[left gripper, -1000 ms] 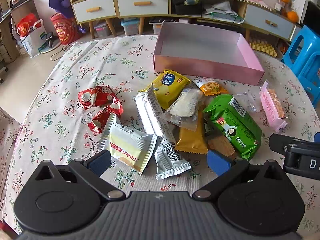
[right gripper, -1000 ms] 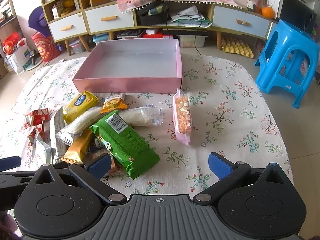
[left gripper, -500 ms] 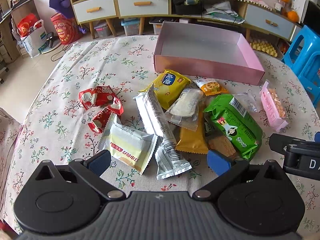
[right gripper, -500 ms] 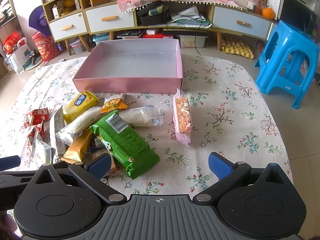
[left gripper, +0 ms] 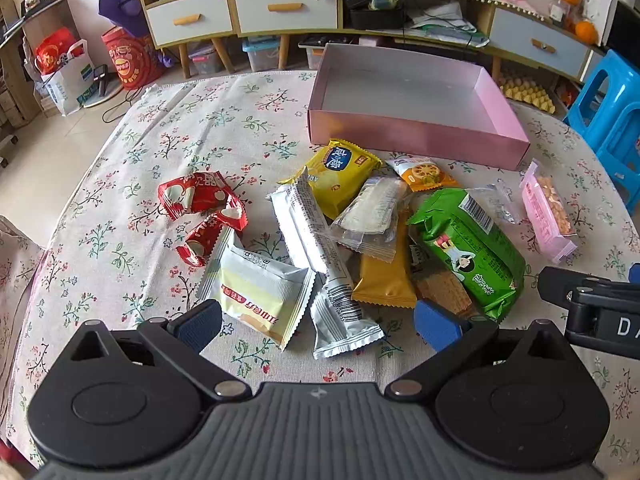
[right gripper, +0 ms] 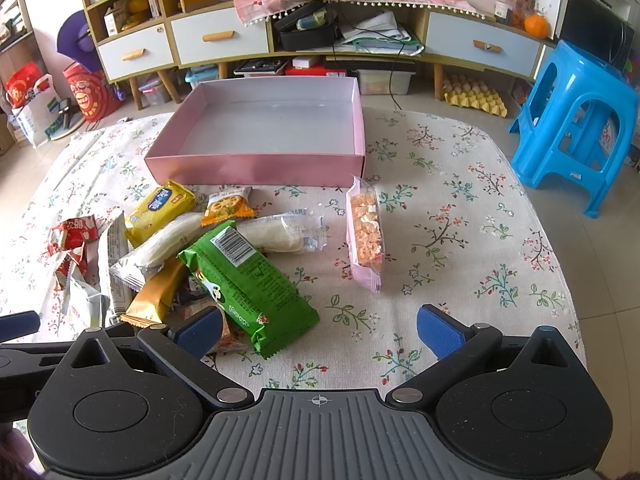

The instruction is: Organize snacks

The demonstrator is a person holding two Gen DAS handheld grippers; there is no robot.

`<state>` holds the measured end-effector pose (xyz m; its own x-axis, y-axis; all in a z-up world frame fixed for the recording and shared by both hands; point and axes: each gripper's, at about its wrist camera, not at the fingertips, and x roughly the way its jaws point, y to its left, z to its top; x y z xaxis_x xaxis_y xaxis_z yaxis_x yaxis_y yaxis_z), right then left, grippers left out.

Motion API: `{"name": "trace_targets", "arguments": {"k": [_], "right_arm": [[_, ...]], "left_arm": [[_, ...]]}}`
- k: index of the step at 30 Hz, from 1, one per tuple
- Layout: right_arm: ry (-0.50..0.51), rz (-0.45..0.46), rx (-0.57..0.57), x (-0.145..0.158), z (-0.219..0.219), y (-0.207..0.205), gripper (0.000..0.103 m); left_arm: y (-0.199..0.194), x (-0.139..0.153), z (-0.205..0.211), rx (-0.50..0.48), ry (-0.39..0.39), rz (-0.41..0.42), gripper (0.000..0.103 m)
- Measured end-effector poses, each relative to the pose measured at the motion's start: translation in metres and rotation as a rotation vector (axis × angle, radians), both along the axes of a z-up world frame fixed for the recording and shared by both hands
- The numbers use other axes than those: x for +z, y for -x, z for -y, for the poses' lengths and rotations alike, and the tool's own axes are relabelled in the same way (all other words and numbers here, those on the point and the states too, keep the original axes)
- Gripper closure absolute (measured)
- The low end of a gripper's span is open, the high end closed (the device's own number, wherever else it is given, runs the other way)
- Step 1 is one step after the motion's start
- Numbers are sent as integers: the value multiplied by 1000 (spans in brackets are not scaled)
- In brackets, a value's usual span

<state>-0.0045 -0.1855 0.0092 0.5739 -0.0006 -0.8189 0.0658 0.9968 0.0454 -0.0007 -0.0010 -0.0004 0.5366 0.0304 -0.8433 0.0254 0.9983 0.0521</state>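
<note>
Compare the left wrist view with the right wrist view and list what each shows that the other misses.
Only the left wrist view shows the cream-and-white square packet in full, lying by the red wrappers, and the whole silver bar packet.

Only the right wrist view shows the entire blue stool and the bare cloth on the table's right side.

Both show the empty pink box, the green packet, the yellow packet, the pink packet, and open tongs: left, right.
</note>
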Motion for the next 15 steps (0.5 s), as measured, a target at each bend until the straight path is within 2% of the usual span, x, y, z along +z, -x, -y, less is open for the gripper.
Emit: {"name": "trace_targets", "arguments": {"k": [15], "right_arm": [[-4, -3, -1, 0, 0, -3, 0]], "left_arm": [[-2, 0, -2, 2, 8, 0, 0]]}}
